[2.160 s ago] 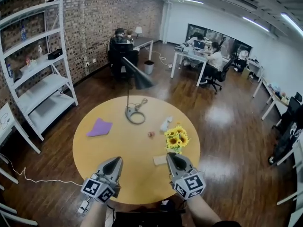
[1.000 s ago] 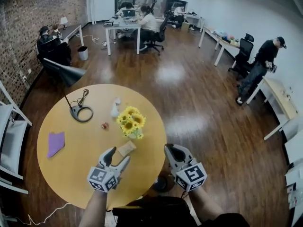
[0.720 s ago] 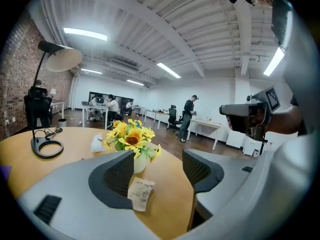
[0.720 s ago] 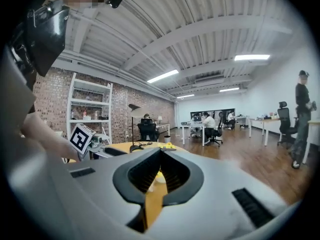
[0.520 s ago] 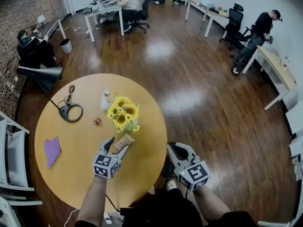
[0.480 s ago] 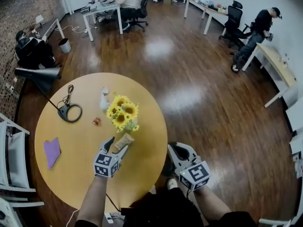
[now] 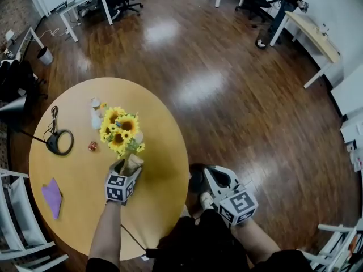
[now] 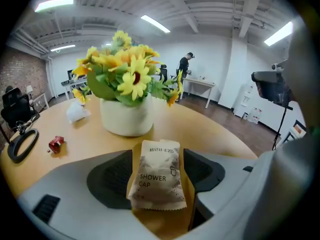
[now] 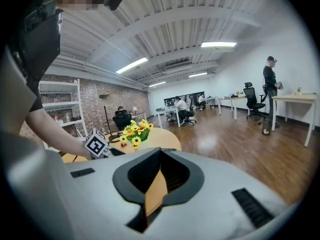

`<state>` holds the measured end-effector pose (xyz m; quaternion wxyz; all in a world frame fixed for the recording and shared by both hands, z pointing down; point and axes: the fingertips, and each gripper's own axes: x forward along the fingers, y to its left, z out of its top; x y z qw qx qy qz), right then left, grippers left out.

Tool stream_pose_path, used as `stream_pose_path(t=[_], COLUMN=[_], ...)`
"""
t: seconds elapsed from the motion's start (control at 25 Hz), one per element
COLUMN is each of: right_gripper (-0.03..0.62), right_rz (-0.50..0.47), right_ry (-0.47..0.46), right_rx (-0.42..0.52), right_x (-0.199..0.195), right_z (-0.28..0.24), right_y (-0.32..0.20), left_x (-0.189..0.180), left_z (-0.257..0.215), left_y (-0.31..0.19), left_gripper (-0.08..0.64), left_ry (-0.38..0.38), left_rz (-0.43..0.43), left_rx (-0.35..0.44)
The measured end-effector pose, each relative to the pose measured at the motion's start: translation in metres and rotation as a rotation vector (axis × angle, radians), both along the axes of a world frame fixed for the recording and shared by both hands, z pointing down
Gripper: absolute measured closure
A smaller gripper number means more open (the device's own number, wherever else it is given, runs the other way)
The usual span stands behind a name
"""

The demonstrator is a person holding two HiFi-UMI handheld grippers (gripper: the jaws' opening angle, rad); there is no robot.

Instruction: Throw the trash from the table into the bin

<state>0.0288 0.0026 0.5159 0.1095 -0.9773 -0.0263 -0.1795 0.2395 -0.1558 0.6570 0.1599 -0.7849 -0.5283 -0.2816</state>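
left hand-held gripper (image 8: 156, 155) released astride a flat, crinkly paper sachet (image 8: 157, 184); right hand-held gripper (image 9: 161, 151) clenched, empty.

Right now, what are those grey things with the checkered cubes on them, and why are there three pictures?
There is no robot here. A person holds a grabbing tool in each hand, and the cubes are part of the tools. One picture comes from a camera on the person's head, looking down. The other two come from cameras that ride on each tool and look along its jaws.

On the round table are a pot of sunflowers, a small red wrapper, a crumpled white scrap, a purple sheet and a black lamp.

The left tool has its jaws apart on either side of a shower cap packet lying on the table. The packet doesn't look squeezed yet. The right tool is beyond the table's edge, shut and empty.
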Motion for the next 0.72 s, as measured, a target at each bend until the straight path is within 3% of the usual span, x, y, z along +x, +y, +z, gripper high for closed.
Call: stream_pose_path(t=[0.12,0.32,0.4,0.52,0.72], right_gripper=[0.588,0.588,0.588,0.588,0.588], right_rz=[0.029,0.039,0.031,0.026,0.018], right_ry=[0.013,0.010,0.010,0.021,0.059], right_rx=[-0.005,-0.003,0.000,-0.006,-0.022], right_x=[-0.006,-0.019,-0.021,-0.026,-0.042], right_z=[-0.002,-0.001,-0.001,-0.004,-0.021], right_y=[0.005,0.002,0.000,0.001,0.009], left_x=[-0.004,-0.005,-0.007,-0.024,-0.062], left_z=[0.014,0.013,0.013,0.015,0.005], left_y=[-0.002,-0.001,-0.003,-0.001,0.005], left_gripper=[0.235,0.244,0.284,0.408,0.419], left_ry=[-0.003,-0.003,-0.007,-0.035,-0.085], left_rz=[0.022,0.012,-0.015,-0.048,-0.061], left_rx=[0.040,0.042,0.061,0.078,0.023])
